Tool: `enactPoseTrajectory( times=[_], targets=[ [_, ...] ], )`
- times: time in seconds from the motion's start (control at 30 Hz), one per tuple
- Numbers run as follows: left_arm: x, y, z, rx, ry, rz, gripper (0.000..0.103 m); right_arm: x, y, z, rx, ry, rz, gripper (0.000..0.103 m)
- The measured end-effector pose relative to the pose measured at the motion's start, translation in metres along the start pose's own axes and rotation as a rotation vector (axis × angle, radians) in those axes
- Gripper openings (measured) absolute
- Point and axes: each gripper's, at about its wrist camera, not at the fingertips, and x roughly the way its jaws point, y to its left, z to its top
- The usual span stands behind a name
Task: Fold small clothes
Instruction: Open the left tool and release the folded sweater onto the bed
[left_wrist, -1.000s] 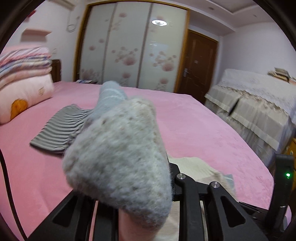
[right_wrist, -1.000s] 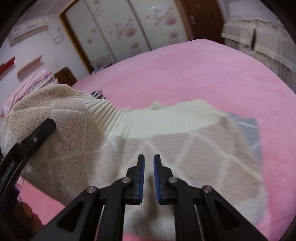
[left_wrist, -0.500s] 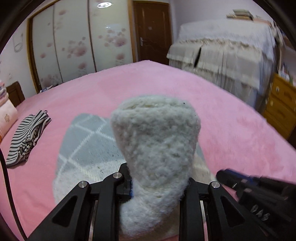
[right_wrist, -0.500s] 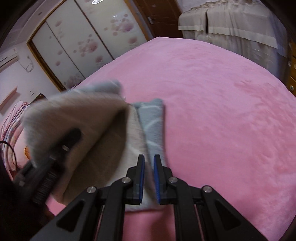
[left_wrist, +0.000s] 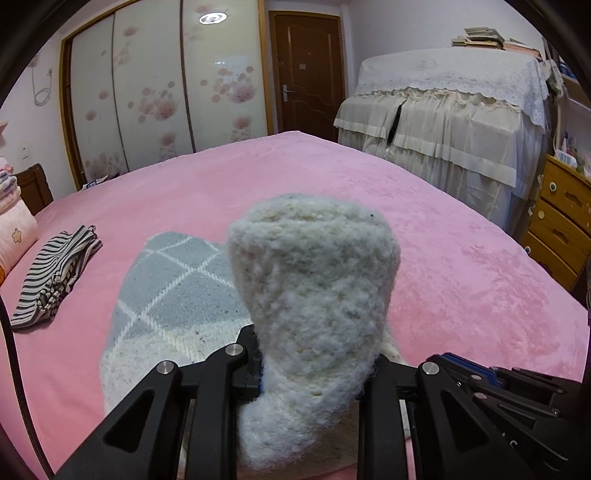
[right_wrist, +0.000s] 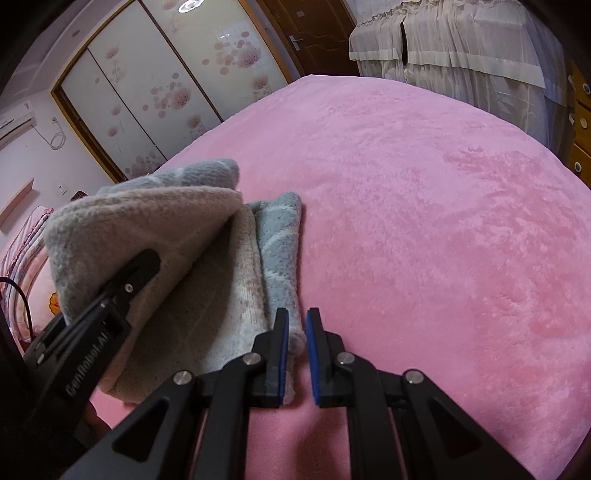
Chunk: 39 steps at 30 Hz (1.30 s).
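A fuzzy grey and cream knitted sweater with a white diamond pattern lies folded on the pink bed. My left gripper is shut on a thick fold of it, which bulges up right in front of the camera and hides the fingertips. In the right wrist view the sweater lies doubled over, its cream inner side up, and the left gripper holds its raised layer. My right gripper is shut on the sweater's grey near edge, low over the bed. It also shows at the lower right as the right gripper.
A folded black-and-white striped garment lies at the left of the bed, with stacked pink bedding behind it. Cloth-covered furniture and wooden drawers stand beyond the bed's right edge. Sliding wardrobe doors fill the back wall.
Both grippers swung the sweater's held side across to the right and down, folding it over itself. Since half a second ago they have stayed still.
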Motion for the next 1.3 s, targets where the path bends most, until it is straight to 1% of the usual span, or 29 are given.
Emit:
enactPoseTrajectory(
  times=[0.07,0.13,0.17,0.2,0.23,0.3,0.33,0.37,0.4,0.43,0.47,0.57,0.63,0.73,0.8,0.93,1.0,1.07,1.13,1.2,1.3],
  targets=[
    [0.002,-0.007,-0.004,0.031,0.004,-0.003,0.021,-0.001,-0.003,0.0,0.003,0.0,-0.001,0.01],
    [0.01,-0.016,-0.011,0.081,0.038,0.0,0.022,0.0,-0.005,-0.001,0.006,0.005,-0.008,0.01],
    [0.014,-0.02,-0.017,0.116,0.061,0.008,0.026,0.0,-0.007,-0.001,0.009,0.009,-0.012,0.01],
    [0.016,-0.023,-0.021,0.138,0.067,0.011,0.03,0.001,-0.009,-0.001,0.014,0.015,-0.014,0.01],
    [0.016,-0.026,-0.024,0.163,0.072,0.013,0.037,0.0,-0.01,0.0,0.016,0.018,-0.016,0.01],
    [0.009,-0.029,-0.028,0.192,0.052,0.016,0.043,-0.002,-0.01,0.0,0.012,0.019,-0.025,0.01],
    [0.007,-0.03,-0.029,0.197,0.048,0.009,0.053,-0.004,-0.01,0.0,0.007,0.019,-0.028,0.01],
    [0.002,-0.03,-0.029,0.204,0.048,-0.018,0.069,-0.006,-0.01,0.0,0.003,0.02,-0.031,0.01],
    [-0.003,-0.032,-0.029,0.214,0.05,-0.036,0.076,-0.008,-0.009,0.001,-0.001,0.021,-0.036,0.01],
    [-0.009,-0.033,-0.029,0.229,0.048,-0.044,0.087,-0.011,-0.008,0.002,-0.006,0.022,-0.04,0.01],
    [-0.015,-0.034,-0.03,0.246,0.041,-0.05,0.089,-0.012,-0.008,0.002,-0.008,0.023,-0.041,0.01],
    [-0.043,-0.034,-0.034,0.316,0.002,-0.062,0.089,-0.023,-0.003,0.003,-0.015,0.019,-0.047,0.01],
    [-0.061,-0.029,-0.034,0.318,-0.013,-0.061,0.089,-0.028,0.0,0.007,-0.025,0.02,-0.042,0.01],
    [-0.084,-0.005,-0.028,0.243,-0.003,-0.074,0.089,-0.04,0.011,0.015,-0.05,0.023,-0.023,0.01],
    [-0.094,0.018,-0.022,0.162,0.022,-0.069,0.089,-0.047,0.02,0.018,-0.065,0.023,-0.005,0.01],
    [-0.096,0.073,-0.009,-0.043,0.104,-0.039,0.089,-0.06,0.042,0.032,-0.115,0.017,0.014,0.01],
    [-0.091,0.099,-0.004,-0.123,0.134,-0.017,0.089,-0.065,0.054,0.041,-0.132,0.021,0.042,0.01],
    [-0.085,0.117,-0.002,-0.172,0.154,0.016,0.089,-0.066,0.066,0.051,-0.151,0.037,0.068,0.019],
    [-0.078,0.129,0.002,-0.196,0.178,0.048,0.089,-0.065,0.077,0.057,-0.184,0.051,0.081,0.045],
    [-0.07,0.138,0.0,-0.21,0.205,0.075,0.089,-0.058,0.09,0.06,-0.232,0.075,0.092,0.05],
    [-0.057,0.146,-0.005,-0.221,0.239,0.076,0.089,-0.041,0.106,0.061,-0.285,0.128,0.08,0.05]
  ],
)
